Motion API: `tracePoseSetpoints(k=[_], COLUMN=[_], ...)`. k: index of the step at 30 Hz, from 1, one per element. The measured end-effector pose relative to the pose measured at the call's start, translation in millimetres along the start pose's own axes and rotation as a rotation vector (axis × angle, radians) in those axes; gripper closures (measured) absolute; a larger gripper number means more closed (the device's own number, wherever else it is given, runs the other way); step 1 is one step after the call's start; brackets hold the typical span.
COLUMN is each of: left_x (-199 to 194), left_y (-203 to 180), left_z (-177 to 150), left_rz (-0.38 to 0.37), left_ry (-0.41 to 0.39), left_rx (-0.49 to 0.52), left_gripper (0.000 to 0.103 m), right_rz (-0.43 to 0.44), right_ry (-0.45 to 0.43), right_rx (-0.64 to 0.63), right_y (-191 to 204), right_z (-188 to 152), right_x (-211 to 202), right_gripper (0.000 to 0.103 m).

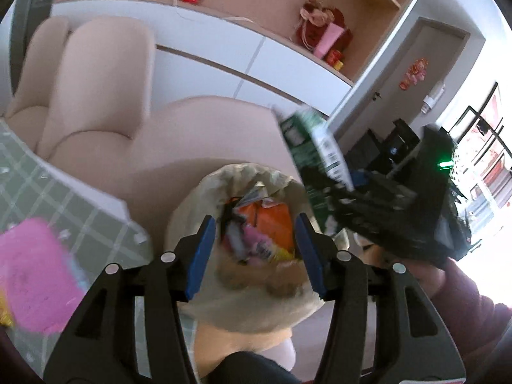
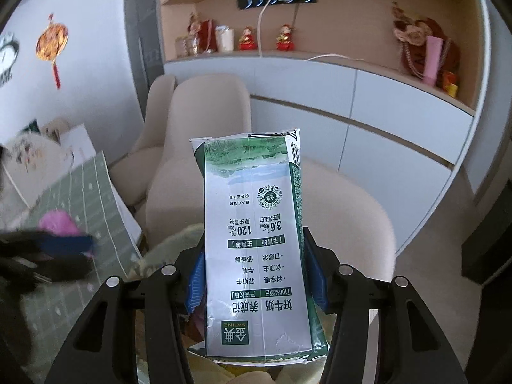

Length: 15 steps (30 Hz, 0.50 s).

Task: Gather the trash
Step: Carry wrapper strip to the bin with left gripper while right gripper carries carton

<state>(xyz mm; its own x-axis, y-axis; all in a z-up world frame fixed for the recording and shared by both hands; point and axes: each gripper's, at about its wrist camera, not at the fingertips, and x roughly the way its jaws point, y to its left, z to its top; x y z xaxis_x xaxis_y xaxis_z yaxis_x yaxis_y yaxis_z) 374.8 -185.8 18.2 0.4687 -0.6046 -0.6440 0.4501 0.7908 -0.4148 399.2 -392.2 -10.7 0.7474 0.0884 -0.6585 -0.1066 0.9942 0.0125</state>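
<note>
Right gripper carries a milk carton beside the trash bag; left gripper hangs empty over the bag's mouth.

The milk carton (image 2: pixel 256 243) stands lengthwise between the right gripper (image 2: pixel 256 272) pads, which press its two sides, its print upside down and its far end sticking well out past the fingertips. In the left wrist view the same carton (image 1: pixel 315 147) tilts up and to the right of the left gripper (image 1: pixel 254 256), with a dark red sleeve (image 1: pixel 460 297) below it. The left gripper points steeply down, its blue pads (image 1: pixel 201 256) parted about halfway with nothing gripped. Straight ahead between them lies the trash bag (image 1: pixel 204 198), its mouth open, holding orange and pink wrappers (image 1: pixel 272 224). To the gripper's left a pink pack (image 1: pixel 35 275) lies on the green checked tablecloth (image 1: pixel 48 192). A beige chair (image 1: pixel 96 96) stands beyond the bag.
</note>
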Motion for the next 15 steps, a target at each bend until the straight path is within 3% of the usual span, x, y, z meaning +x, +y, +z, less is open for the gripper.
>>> tracePoseSetpoints(k=[5, 11, 15], left_x=[-57, -118, -153], left_y=[27, 86, 117], left_z=[-23, -67, -102], left_rz=[0.105, 0.262, 0.361], left_ry=[-0.049, -0.079, -0.099], left_rx=[-0.013, -0.177, -0.275], left_gripper=[0.053, 0.053, 0.053], right_rz=[0.002, 0.029, 0.015], right_ry=[0.118, 0.279, 0.273], right_rx=[0.013, 0.088, 0.095], right_y=[7, 4, 9], right_z=[-19, -34, -36], right_x=[22, 36, 27], right_gripper=[0.053, 0.053, 0.053])
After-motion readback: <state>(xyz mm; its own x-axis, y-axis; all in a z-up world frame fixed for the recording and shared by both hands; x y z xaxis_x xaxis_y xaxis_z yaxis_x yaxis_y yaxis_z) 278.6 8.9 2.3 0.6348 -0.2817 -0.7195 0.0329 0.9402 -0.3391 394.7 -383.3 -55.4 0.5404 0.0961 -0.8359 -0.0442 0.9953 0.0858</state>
